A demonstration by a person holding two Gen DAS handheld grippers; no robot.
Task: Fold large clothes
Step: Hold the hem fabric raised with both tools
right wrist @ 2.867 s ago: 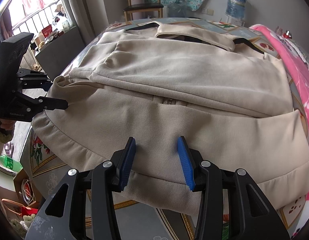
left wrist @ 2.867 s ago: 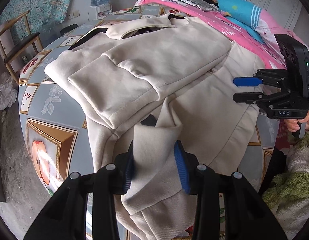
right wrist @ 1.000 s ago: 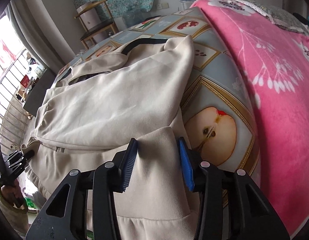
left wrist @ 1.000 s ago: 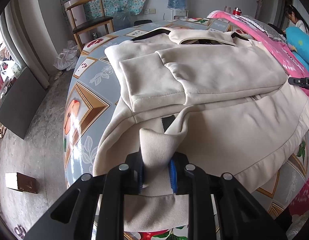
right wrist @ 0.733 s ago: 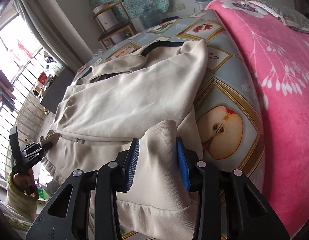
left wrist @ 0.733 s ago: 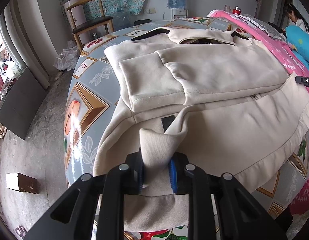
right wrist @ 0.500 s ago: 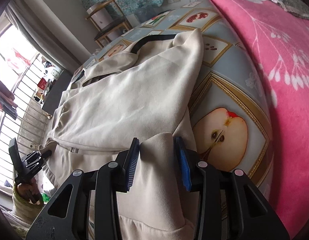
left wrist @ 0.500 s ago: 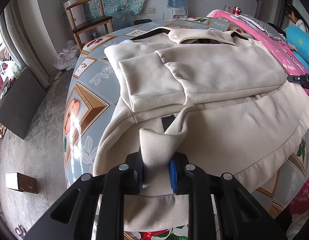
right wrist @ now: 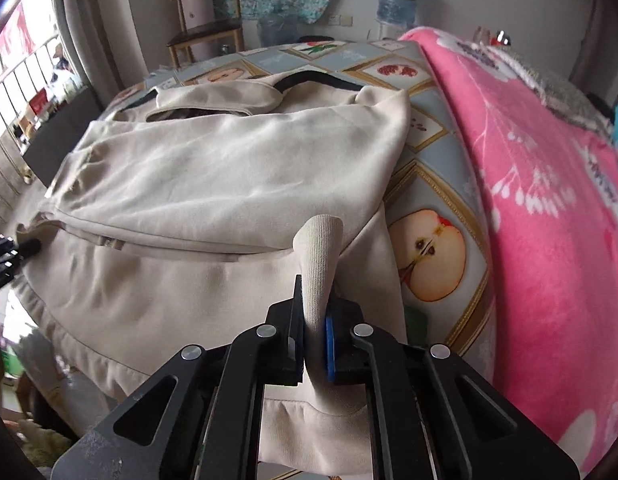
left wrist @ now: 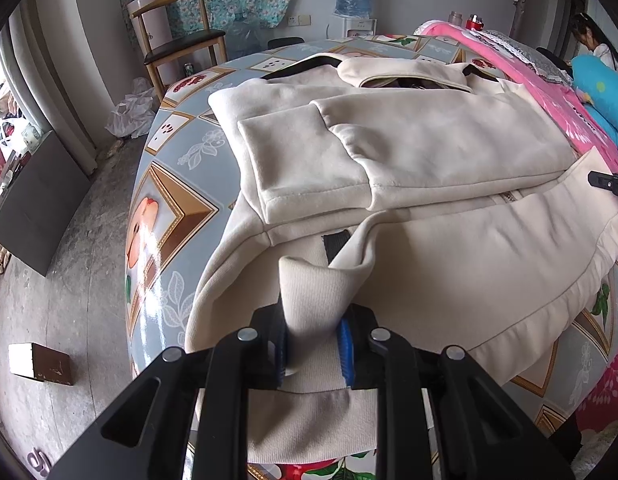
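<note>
On the glossy fruit-print table (left wrist: 177, 216) a soft cream fleece jacket (left wrist: 409, 148) lies spread, no writing readable, its ribbed hem pinched at one corner by the left gripper (left wrist: 314, 346) and at the other by the right gripper (right wrist: 313, 338), whose jaws have just clamped tight on the fabric.

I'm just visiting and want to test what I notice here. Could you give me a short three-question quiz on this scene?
1. True or false: the left gripper is shut on the cream jacket.
2. What is between the right gripper's jaws? A) the pink blanket B) a fold of the jacket's hem C) nothing
3. Which fruit is printed on the tablecloth beside the jacket's right edge, in the right wrist view?

Key: 1 true; 2 B, its jaws have just been closing on it; 3 a halved apple.
</note>
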